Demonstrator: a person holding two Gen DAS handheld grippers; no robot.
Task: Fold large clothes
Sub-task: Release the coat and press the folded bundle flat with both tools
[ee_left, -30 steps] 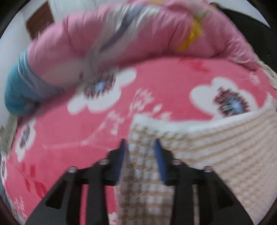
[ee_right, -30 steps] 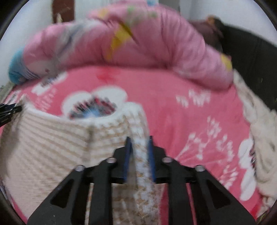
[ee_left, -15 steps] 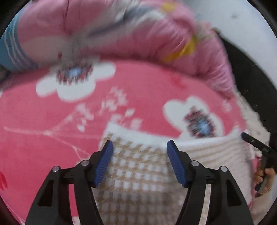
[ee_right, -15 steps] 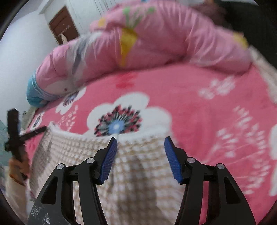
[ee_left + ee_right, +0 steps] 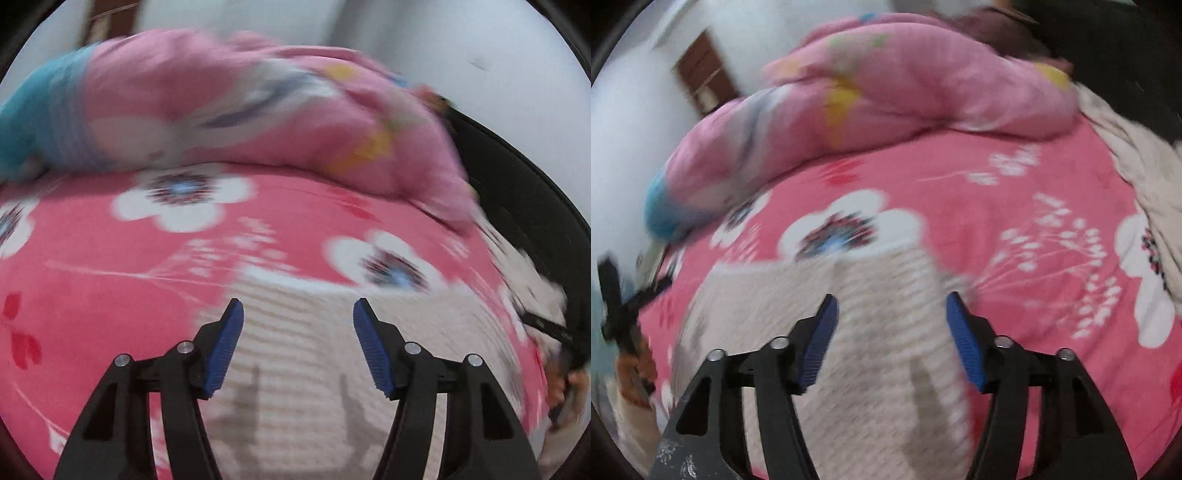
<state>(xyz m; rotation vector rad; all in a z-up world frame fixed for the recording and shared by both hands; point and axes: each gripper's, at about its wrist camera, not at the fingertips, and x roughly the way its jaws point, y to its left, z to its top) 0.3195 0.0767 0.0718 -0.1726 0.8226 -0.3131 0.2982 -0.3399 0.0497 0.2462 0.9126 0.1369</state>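
A cream and beige checked knit garment [image 5: 295, 369] lies flat on the pink flowered bed sheet [image 5: 110, 295]. My left gripper [image 5: 298, 306] hovers open above its far left part, with nothing between the blue pads [image 5: 225, 350]. In the right wrist view the same garment [image 5: 879, 350] spreads below my right gripper [image 5: 892, 299], whose jaws are opening and hold nothing. Each view catches the other hand-held gripper at its edge: the right one [image 5: 546, 328] and the left one [image 5: 617, 295]. Both views are blurred by motion.
A rolled pink quilt [image 5: 240, 110] with a blue end lies across the far side of the bed. A white cloth [image 5: 1137, 147] lies along the right edge by a dark headboard [image 5: 517, 177]. A brown door [image 5: 701, 77] stands in the far wall.
Both grippers let go of the garment's far edge, opened and rose away from it. The garment now lies flat on the sheet.
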